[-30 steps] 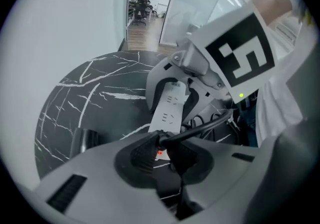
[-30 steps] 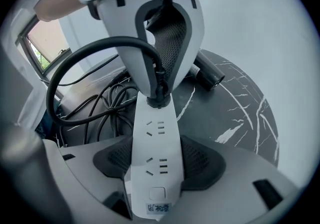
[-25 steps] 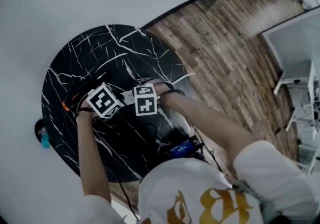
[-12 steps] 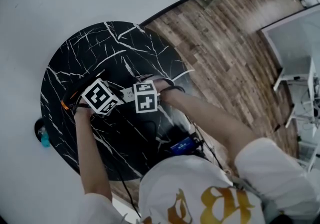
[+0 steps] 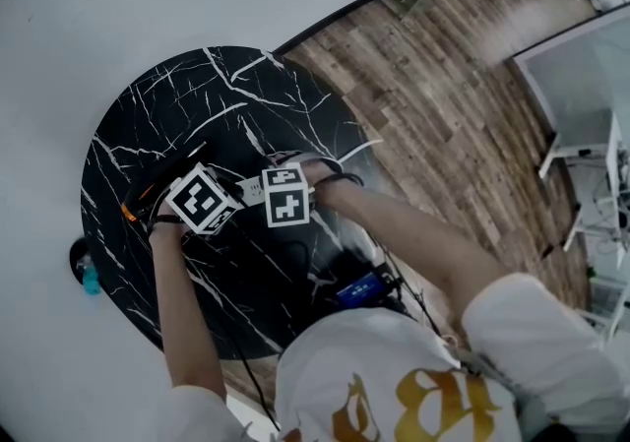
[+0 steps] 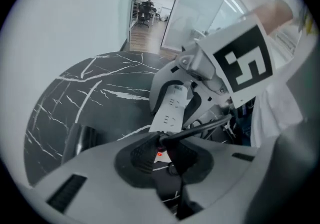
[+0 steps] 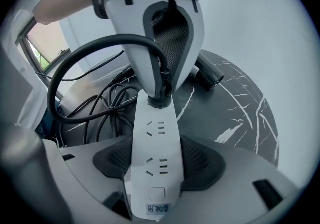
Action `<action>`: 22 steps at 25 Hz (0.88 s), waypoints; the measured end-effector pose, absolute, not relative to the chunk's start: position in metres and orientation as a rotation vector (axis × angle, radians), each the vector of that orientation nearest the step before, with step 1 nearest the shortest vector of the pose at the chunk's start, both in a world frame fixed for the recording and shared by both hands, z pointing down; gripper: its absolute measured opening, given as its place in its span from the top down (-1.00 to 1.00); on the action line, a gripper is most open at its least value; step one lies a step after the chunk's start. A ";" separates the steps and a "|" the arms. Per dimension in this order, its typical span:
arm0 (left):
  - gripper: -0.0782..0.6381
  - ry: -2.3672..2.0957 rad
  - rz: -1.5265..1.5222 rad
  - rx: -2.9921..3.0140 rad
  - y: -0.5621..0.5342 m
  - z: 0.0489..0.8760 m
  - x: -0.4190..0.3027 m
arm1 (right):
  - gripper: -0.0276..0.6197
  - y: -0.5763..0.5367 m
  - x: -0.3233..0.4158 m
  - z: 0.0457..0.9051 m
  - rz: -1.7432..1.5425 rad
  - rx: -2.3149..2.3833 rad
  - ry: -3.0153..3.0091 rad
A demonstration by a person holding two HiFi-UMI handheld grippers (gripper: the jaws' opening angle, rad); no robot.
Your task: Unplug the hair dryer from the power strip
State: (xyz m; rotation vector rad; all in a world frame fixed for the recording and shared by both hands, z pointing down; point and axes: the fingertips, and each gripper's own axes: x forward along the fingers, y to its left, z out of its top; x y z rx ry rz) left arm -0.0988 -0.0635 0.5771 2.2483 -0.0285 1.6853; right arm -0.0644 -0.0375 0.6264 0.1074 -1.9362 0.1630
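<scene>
My right gripper (image 7: 159, 160) is clamped on the power strip (image 7: 155, 133). Both dark pads press its long sides near the end with the switch. The white strip lies flat on the black marble table (image 5: 246, 86) and runs away from me toward twelve o'clock in the right gripper view.

At that twelve o'clock end sits the black plug (image 7: 159, 99). My left gripper (image 6: 162, 150) pinches it, the jaws nearly together with the plug and the start of its cord (image 7: 75, 66) between the pads. The plug looks seated in its socket, though the left jaws cover the joint, so I cannot be sure. From the plug the cord arcs up and round toward ten o'clock, then drops into a loose tangle of cables (image 7: 100, 108) at nine o'clock of the strip.

The hair dryer (image 7: 210, 76) lies on the table at about two o'clock of the plug, its black barrel on its side, apart from the strip.

In the head view the two marker cubes stand side by side near the middle of the table. The wood floor (image 5: 443, 86) lies beyond the table's edge toward two o'clock.
</scene>
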 end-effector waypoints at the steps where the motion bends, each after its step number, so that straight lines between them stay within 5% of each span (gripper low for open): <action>1: 0.64 0.003 1.623 2.237 -0.064 0.576 -0.097 | 0.09 -0.038 -0.064 0.627 0.166 0.111 -1.936; 22: 0.65 -0.012 1.651 2.278 -0.059 0.578 -0.096 | 0.09 -0.037 -0.064 0.627 0.154 0.100 -1.941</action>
